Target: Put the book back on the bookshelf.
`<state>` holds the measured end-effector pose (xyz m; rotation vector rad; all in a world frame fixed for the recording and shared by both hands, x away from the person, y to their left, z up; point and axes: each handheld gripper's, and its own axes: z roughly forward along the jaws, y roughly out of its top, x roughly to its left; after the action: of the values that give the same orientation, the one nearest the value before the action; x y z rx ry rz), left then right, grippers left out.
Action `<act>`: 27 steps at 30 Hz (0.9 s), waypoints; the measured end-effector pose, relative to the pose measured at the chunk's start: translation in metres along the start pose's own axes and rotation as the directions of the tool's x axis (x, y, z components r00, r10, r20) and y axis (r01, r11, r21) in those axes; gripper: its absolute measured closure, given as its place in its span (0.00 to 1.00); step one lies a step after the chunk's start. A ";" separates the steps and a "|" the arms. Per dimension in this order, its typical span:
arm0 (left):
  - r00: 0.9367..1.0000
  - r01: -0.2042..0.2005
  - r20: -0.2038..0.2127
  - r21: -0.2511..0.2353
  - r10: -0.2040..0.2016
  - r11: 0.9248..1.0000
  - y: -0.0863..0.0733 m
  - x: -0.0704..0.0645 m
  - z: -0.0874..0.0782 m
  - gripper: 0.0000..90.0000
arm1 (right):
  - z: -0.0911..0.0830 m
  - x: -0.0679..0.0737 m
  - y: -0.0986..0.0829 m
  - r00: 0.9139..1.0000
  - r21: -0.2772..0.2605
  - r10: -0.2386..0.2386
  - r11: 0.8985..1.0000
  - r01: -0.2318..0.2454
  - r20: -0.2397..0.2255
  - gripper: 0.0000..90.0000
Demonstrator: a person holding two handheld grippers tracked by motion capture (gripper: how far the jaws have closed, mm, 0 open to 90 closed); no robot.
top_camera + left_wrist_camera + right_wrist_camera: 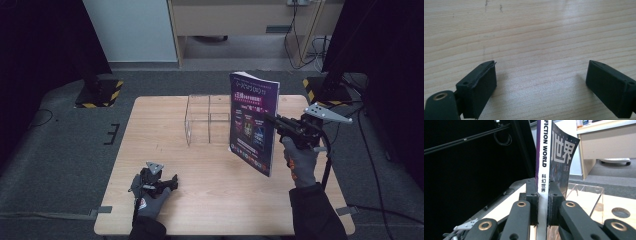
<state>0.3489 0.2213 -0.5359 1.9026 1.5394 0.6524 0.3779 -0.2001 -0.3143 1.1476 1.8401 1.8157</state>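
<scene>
At the near left of the worktop (210, 200), the left gripper (172, 181) is rested low on the wood by a gloved hand (150, 197), its jaws spread wide with nothing between them; bare wood grain is seen under them in the left gripper view. Toward the far middle, a clear acrylic holder (206, 119) is stood, divided into compartments. Just right of it, a magazine (254, 122) is held upright above the worktop, tilted slightly. At the right, its spine (543, 170) is pinched between the jaws of the right gripper (275, 121).
</scene>
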 end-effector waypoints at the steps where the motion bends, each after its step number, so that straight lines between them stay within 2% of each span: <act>1: 1.000 0.000 0.000 0.000 0.000 1.000 0.000 0.000 0.000 0.10 | 0.002 -0.001 0.002 1.000 -0.004 -0.005 1.000 0.005 0.005 0.92; 15: 1.000 -0.001 0.001 0.001 0.001 1.000 0.000 0.000 0.000 0.09 | 0.020 -0.011 0.015 0.997 -0.034 -0.020 0.999 0.023 0.069 0.92; 27: 1.000 -0.001 0.005 0.001 0.001 1.000 0.000 0.000 0.000 0.08 | 0.043 -0.028 0.017 0.992 -0.040 -0.034 0.998 0.039 0.119 0.92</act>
<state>0.3492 0.2211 -0.5361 1.9045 1.5360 0.6474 0.4312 -0.1921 -0.3136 1.1724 1.7371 1.7194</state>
